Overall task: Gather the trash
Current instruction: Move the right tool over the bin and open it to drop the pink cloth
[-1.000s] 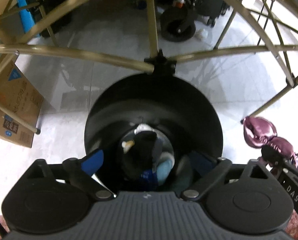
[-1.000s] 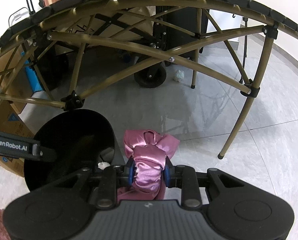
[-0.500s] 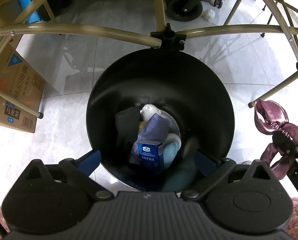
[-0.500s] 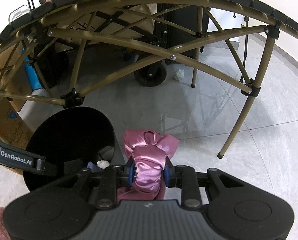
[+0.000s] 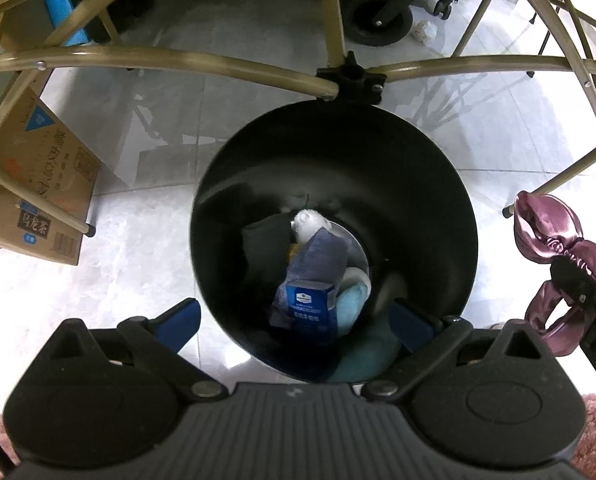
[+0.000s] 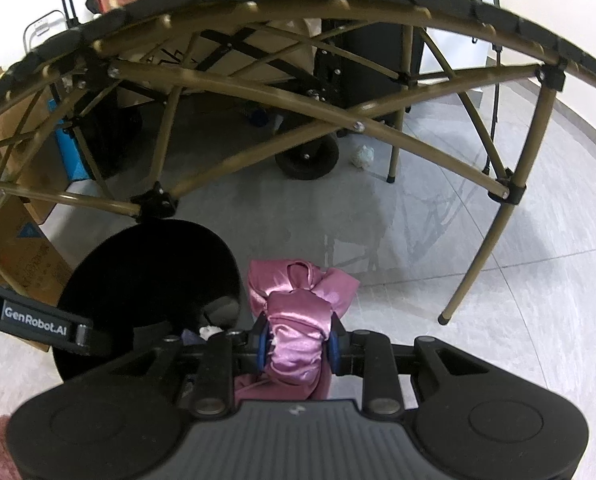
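Note:
A round black trash bin stands on the floor under a folding table frame. Inside lie a blue tissue pack, blue cloth, a white wad and dark fabric. My left gripper is open and empty, right above the bin's near rim. My right gripper is shut on a pink satin scrunchie and holds it just right of the bin. The scrunchie also shows in the left wrist view.
Bronze table legs and crossbars ring the bin. A cardboard box stands to the left. A black cart wheel and a crumpled white paper lie farther back. Pink rug lies at the near edge.
The tissue pack and cloth dropped from my left gripper into the bin. The left gripper has pulled up and back a little. The right gripper still holds the scrunchie, nearly in place.

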`<state>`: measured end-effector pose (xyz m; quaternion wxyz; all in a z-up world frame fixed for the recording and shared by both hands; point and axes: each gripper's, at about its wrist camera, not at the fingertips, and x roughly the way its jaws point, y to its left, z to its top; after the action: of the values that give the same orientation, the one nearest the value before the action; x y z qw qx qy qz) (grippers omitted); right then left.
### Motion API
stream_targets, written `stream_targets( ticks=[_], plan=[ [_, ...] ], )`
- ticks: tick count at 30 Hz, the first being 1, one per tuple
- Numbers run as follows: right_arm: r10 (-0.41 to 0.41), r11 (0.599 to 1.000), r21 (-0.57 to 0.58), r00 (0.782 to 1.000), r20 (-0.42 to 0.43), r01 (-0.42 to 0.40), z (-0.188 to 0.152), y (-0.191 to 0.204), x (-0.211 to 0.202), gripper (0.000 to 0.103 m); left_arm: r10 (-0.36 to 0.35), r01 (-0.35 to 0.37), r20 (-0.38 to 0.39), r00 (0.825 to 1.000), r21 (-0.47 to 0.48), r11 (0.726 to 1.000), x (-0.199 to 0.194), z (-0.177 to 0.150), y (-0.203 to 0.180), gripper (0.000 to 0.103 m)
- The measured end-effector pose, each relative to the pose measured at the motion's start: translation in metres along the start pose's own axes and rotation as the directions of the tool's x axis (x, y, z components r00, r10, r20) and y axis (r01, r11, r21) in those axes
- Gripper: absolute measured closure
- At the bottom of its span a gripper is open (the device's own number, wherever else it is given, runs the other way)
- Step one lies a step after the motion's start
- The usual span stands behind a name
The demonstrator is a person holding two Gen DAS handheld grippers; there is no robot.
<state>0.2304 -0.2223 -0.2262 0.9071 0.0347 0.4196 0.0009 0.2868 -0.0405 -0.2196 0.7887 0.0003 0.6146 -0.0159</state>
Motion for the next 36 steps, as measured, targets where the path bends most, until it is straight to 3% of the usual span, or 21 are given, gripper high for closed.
stream_targets(
  ticks=[15, 25, 36],
  plan=[
    [0.078, 0.991, -0.110, 0.995, 0.061, -0.071, 0.018, 0.060, -0.009, 0.077, 0.090, -0.085, 0.062, 0.994, -0.079, 0.993, -0.027, 0.001, 0.049, 0.000],
    [0.107, 0.980, -0.171, 0.994, 0.018, -0.103, 0.019, 0.101, 0.004, 0.077, 0.128, -0.119, 0.075, 0.989, -0.120, 0.986, -0.040, -0.002, 0.080, 0.000],
    [0.063, 0.982, -0.175, 0.997, -0.045, -0.070, 0.014, 0.115, 0.032, 0.076, 0.151, -0.137, 0.066, 0.986, -0.171, 0.976, -0.046, -0.004, 0.105, 0.001]
  ],
)
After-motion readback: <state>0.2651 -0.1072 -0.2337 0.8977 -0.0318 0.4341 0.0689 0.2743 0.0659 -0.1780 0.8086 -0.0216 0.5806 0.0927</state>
